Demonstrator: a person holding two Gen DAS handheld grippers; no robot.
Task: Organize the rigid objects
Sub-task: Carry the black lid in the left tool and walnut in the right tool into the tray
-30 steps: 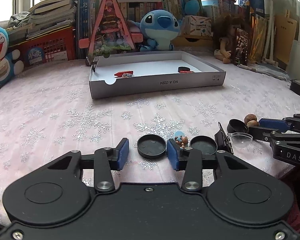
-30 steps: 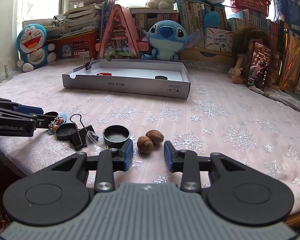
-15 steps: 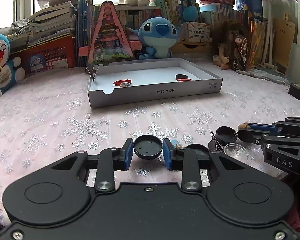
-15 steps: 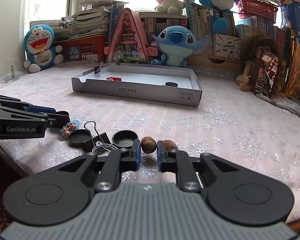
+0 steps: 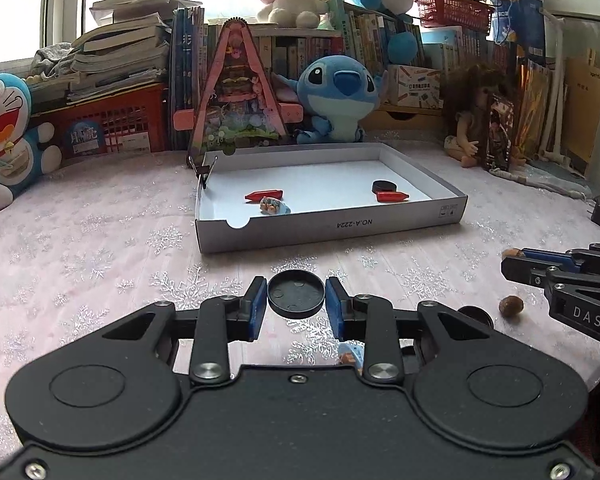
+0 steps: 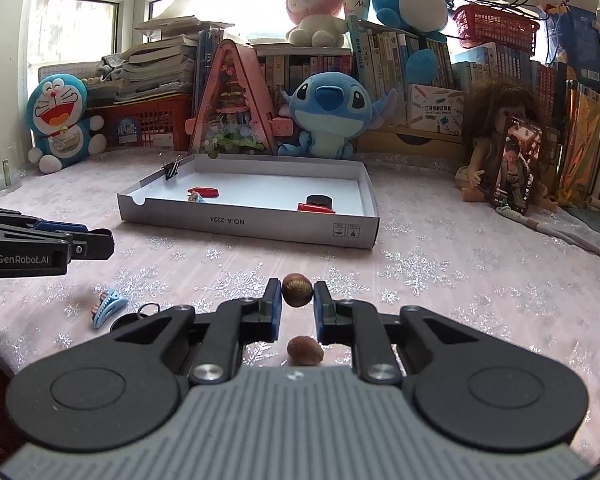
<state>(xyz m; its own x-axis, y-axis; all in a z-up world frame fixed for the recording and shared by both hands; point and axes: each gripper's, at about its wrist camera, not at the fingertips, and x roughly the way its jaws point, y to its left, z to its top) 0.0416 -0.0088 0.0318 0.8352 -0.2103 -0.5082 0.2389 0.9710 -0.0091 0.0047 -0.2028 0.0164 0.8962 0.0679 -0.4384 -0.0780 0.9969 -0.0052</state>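
Both tongs pinch: left tongs (image 5: pixel 296 296) a black cap (image 5: pixel 296 295); right tongs (image 6: pixel 297 294) a walnut (image 6: pixel 297 289).

Look to twelve o'clock: a blue plush alien (image 5: pixel 336 96) sits on your snowflake tablecloth (image 5: pixel 80 248), just beside a pink triangular toy house (image 5: pixel 236 96) at eleven. At nine o'clock a blue-and-white cat plush (image 5: pixel 4 136) stands before a red crate (image 5: pixel 116 124) under stacked books (image 5: pixel 120 52). At two o'clock a long-haired doll (image 6: pixel 496 148) leans by the bookshelf (image 6: pixel 384 64).
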